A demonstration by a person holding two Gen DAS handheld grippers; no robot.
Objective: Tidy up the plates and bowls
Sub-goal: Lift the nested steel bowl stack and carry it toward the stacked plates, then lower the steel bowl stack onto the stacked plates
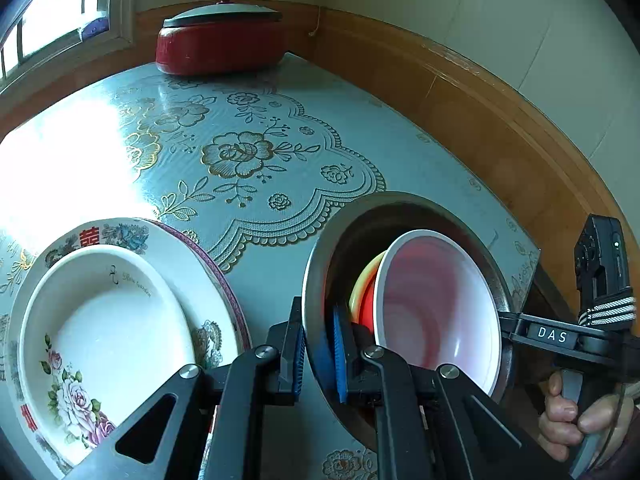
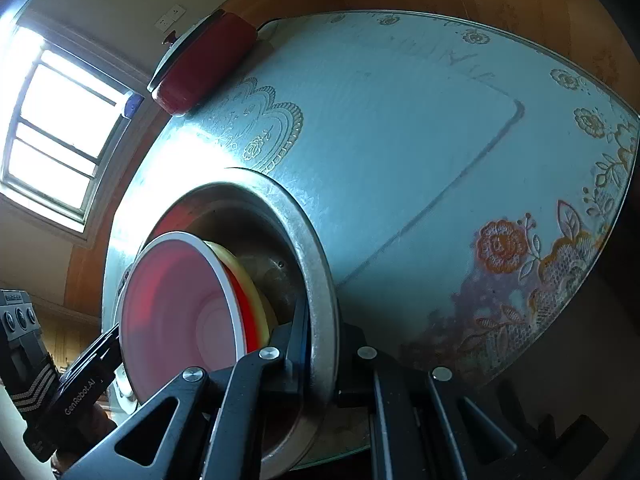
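A steel bowl (image 1: 400, 200) (image 2: 316, 248) holds several nested bowls: a white bowl (image 1: 440, 300) (image 2: 180, 312) in front, a red bowl (image 1: 366, 304) (image 2: 246, 320) and a yellow bowl (image 1: 362, 284) (image 2: 240, 260) behind it. My left gripper (image 1: 316, 332) (image 2: 116, 336) is shut on the steel rim, one blue pad on each side of it. On the opposite rim my right gripper (image 1: 508, 326) (image 2: 316, 320) is also shut. To the left, a white rose-painted deep plate (image 1: 108, 320) lies on a larger patterned plate (image 1: 192, 240).
The table (image 1: 280, 160) (image 2: 400, 120) has a pale blue floral cloth under glass. A red lidded pot (image 1: 220, 44) (image 2: 204, 64) stands at its far edge below a window. Wood-panelled wall runs along the right side. A hand (image 1: 568, 416) holds the right gripper's handle.
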